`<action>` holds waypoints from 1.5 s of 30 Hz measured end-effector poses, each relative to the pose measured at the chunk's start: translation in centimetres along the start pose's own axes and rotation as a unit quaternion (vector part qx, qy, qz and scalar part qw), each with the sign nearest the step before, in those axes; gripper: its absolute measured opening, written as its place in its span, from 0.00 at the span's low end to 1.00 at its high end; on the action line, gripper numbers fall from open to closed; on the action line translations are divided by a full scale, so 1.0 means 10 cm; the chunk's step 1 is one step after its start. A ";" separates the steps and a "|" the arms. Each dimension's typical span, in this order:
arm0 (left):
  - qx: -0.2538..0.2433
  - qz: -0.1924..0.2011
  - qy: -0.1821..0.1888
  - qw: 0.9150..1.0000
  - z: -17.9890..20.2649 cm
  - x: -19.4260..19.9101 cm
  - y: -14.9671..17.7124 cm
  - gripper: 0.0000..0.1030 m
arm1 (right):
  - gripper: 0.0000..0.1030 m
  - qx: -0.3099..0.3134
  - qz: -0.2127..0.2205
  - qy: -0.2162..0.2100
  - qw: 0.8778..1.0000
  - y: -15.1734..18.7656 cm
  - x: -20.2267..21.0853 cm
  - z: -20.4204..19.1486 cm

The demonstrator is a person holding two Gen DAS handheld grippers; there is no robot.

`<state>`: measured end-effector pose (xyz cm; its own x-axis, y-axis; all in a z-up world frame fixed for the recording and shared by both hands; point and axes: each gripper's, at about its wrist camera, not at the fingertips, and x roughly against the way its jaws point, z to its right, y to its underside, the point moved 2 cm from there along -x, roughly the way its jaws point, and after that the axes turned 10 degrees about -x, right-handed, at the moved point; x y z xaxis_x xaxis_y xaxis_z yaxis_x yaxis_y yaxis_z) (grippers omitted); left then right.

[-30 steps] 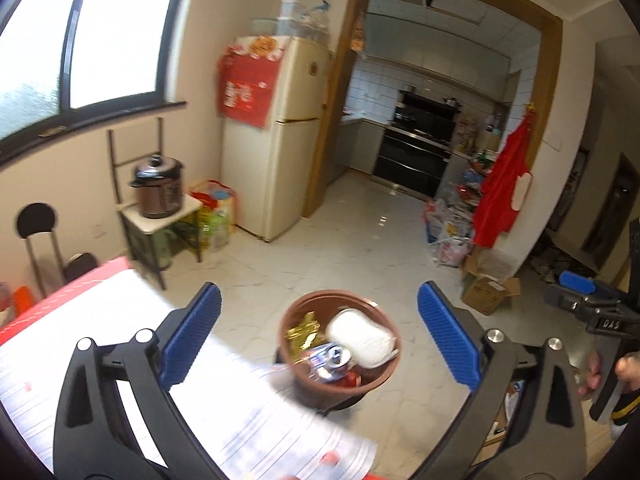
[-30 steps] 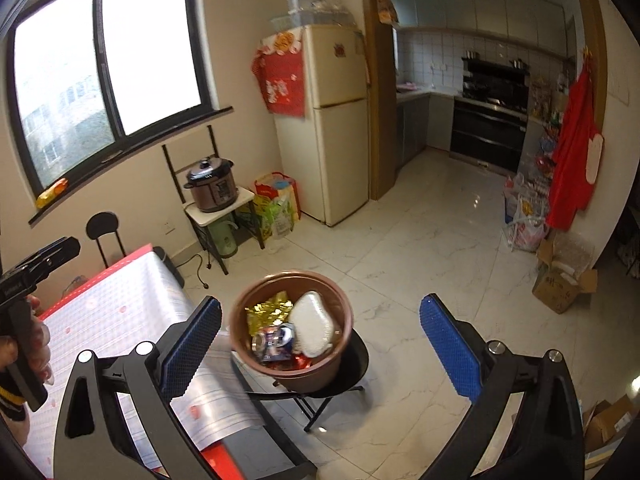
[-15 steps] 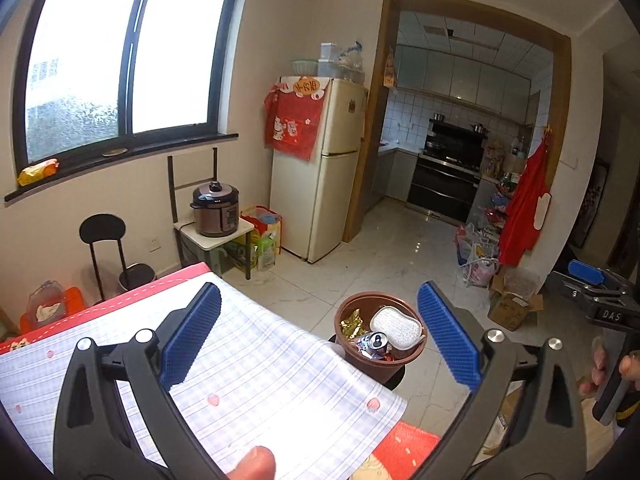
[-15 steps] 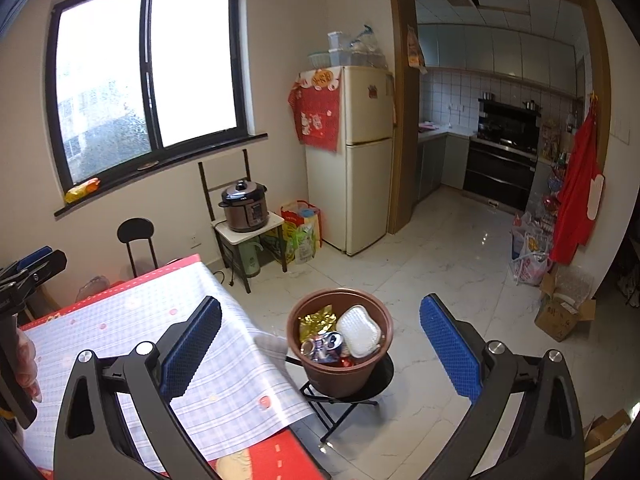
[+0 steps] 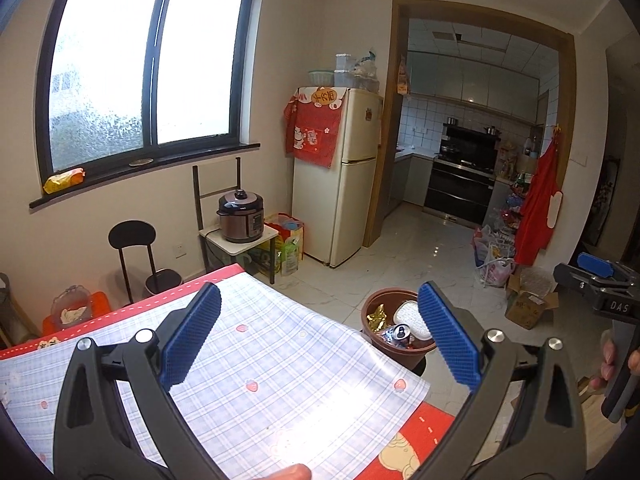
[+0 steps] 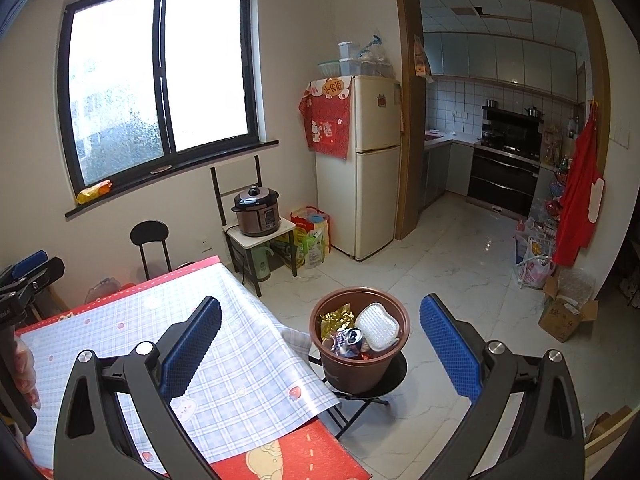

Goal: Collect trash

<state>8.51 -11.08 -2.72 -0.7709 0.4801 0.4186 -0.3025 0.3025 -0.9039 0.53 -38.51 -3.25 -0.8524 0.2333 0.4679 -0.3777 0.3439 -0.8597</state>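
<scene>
Trash: a gold wrapper (image 6: 337, 317), a can (image 6: 347, 338) and a white sponge-like pad (image 6: 377, 327) lie together in a brown pot (image 6: 358, 372), lower centre of the right wrist view; another bit of red litter shows under them, too small to name.
Left gripper (image 5: 319, 336): blue pads wide apart, nothing between them, touching nothing.
Right gripper (image 6: 320, 348): blue pads wide apart as well, holding nothing; its body also shows at the right edge of the left wrist view.
Trash against the left fingers: the pot (image 5: 396, 350) sits just inside the right-hand pad (image 5: 448, 344), which hides part of its rim; it lies beyond the pads, not between them.
Trash against the right fingers: the pot appears in the gap between the two pads, nearer the right-hand one, farther off and lower than the pads.
Pot support: a small black stand (image 6: 370, 394) with crossed legs, on the floor just off the table's corner.
Table (image 6: 304, 452): red top with a blue checked sheet (image 6: 224, 364) laid over it, filling the lower left of both views; the sheet's corner overhangs toward the pot.
Floor (image 6: 460, 280): pale glossy marble tiles.
Room: dark-framed window (image 6: 160, 80) at upper left, cream fridge (image 6: 372, 168) with a red cloth at centre, a cooker (image 6: 257, 211) on a small side table to its left, a black chair (image 6: 150, 240) under the sill, a kitchen doorway at upper right, a red apron (image 6: 578, 200) at the right edge and a cardboard box (image 6: 564, 318) at the lower right.
</scene>
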 end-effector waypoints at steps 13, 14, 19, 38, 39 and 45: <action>-0.002 -0.007 -0.001 1.000 0.01 0.11 -0.02 0.94 | 0.95 -0.003 0.000 0.003 1.000 0.01 0.03 -0.06; -0.003 -0.007 -0.001 1.000 0.03 0.09 -0.04 0.94 | 0.95 -0.003 0.000 0.004 1.000 0.01 0.03 -0.06; -0.005 -0.008 0.000 1.000 0.04 0.09 -0.06 0.94 | 0.95 -0.007 -0.001 0.004 1.000 0.00 0.06 -0.06; -0.006 -0.016 0.007 1.000 0.10 0.00 -0.11 0.94 | 0.95 -0.007 -0.006 0.005 1.000 -0.02 0.03 0.02; -0.006 -0.016 0.007 1.000 0.10 -0.01 -0.11 0.94 | 0.95 -0.007 -0.007 0.004 1.000 -0.03 0.02 0.04; -0.005 -0.017 0.011 1.000 0.10 -0.06 -0.11 0.94 | 0.95 -0.008 -0.011 0.004 1.000 -0.02 -0.02 0.08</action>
<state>8.71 -12.49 -2.06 -0.7481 0.4866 0.4512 -0.3229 0.3271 -0.8881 0.47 -39.36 -3.28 -0.8417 0.2324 0.4874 -0.3897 0.3633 -0.8463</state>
